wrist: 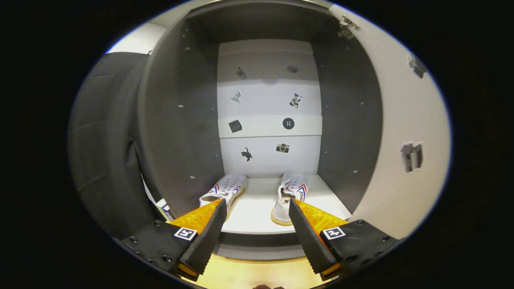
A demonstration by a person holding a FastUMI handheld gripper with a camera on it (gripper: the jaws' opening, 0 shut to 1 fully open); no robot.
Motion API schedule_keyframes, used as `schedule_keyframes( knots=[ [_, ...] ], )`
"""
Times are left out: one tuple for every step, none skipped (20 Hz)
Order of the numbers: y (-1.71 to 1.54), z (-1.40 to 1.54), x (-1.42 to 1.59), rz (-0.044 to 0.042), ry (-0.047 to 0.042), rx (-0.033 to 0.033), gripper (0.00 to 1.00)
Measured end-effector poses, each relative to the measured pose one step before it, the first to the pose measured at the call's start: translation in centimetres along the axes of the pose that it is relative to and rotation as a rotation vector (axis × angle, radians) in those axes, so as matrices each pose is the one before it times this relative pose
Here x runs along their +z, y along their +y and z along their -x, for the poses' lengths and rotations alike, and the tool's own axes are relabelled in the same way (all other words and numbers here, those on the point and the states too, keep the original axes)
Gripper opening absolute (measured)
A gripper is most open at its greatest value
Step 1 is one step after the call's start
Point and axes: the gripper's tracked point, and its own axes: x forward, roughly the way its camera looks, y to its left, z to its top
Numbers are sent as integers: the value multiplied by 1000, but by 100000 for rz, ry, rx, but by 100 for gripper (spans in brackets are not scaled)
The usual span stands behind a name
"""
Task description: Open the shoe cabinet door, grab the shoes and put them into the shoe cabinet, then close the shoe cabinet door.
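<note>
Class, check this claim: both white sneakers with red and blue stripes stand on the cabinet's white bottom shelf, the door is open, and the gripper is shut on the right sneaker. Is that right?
One detail is wrong. The gripper view shows the gripper open and holding nothing. Both white sneakers with red and blue stripes do stand on the white bottom shelf, beyond the fingers, and the white cabinet door is open.

No legible text or numbers are showing. Picture stickers (282,148) are sitting on the cabinet's back panel (269,104), centre frame; square coded markers (185,233) are sitting on the gripper (254,205), lower frame.
</note>
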Motion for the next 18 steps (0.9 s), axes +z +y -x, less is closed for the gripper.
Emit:
schedule_keyframes(
  knots=[
    [7, 1635, -28, 1143, -1492, -278, 98],
    [-130, 1473, 29, 1179, -1352, -516, 98],
    [-168, 1533, 22, 569, -1368, -471, 98],
    [27, 1535, 216, -522, -1959, 477, 98],
    [240, 1719, 268, -1082, -2058, 787, 98],
    [48, 1742, 321, -840, -2018, 725, 98],
    [-146, 1482, 338, -968, -1599, 107, 98],
    [-101, 1397, 166, -1073, -1164, 408, 98],
    [14, 1764, 222, -963, -794, 1001, 98],
    [-172, 1722, 144, -806, -336, 472, 98],
    [-109, 1522, 109, -487, -682, 1084, 98],
    [-243, 1480, 198, -489, -605, 211, 98],
    [-366, 1460, 149, -357, -838, 357, 97],
    [-78, 1588, 167, -592, -797, 1305, 97],
    [-82, 1591, 278, -634, -940, 833, 97],
    [-405, 1594, 311, -515, -1212, 797, 97],
    [-482, 1540, 385, -299, -1187, -125, 97],
    [-619, 1432, 400, 652, -1068, 231, 97]
  ],
)
